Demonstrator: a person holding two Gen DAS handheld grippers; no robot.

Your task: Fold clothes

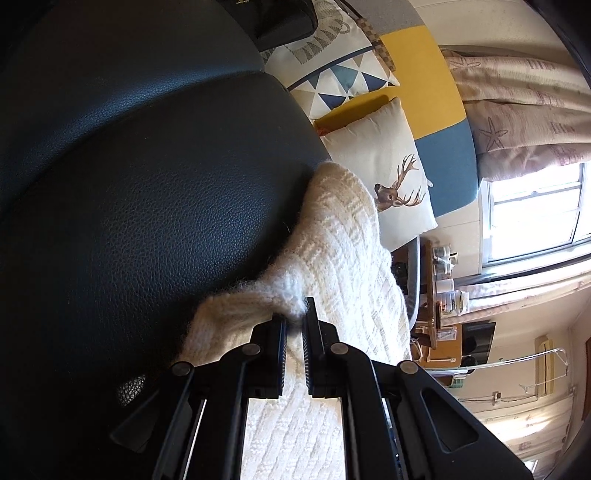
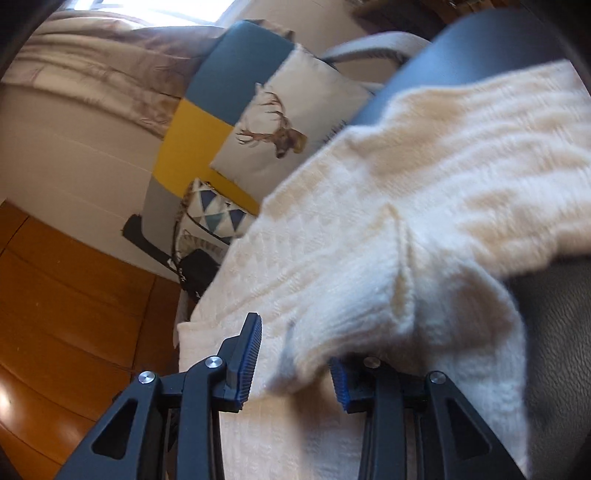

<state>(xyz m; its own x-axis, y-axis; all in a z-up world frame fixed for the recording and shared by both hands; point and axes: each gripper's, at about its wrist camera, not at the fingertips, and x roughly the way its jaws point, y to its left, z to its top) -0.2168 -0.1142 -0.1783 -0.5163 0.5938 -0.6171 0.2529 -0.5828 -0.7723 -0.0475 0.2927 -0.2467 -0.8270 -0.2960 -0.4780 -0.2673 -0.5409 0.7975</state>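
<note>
A cream-white knit sweater [image 1: 343, 236] lies over the edge of a black leather seat [image 1: 147, 184]. My left gripper [image 1: 295, 317] is shut on a bunched fold of its edge, and the fabric bulges out past the tips. In the right wrist view the same sweater [image 2: 424, 184] spreads across the seat [image 2: 554, 314], blurred by motion. My right gripper [image 2: 295, 354] stands with its blue-padded jaws apart. A thick fold of the sweater hangs loosely between them and drapes over the right pad; the left pad is not pressing on it.
A deer-print cushion [image 1: 391, 177] [image 2: 291, 122] and a blue-triangle cushion [image 1: 340, 85] [image 2: 218, 214] lean on a yellow, blue and grey sofa back beyond the sweater. A black bag [image 1: 280, 18] sits further along. There is wooden floor [image 2: 74, 295] on the left and a bright window [image 1: 535, 210].
</note>
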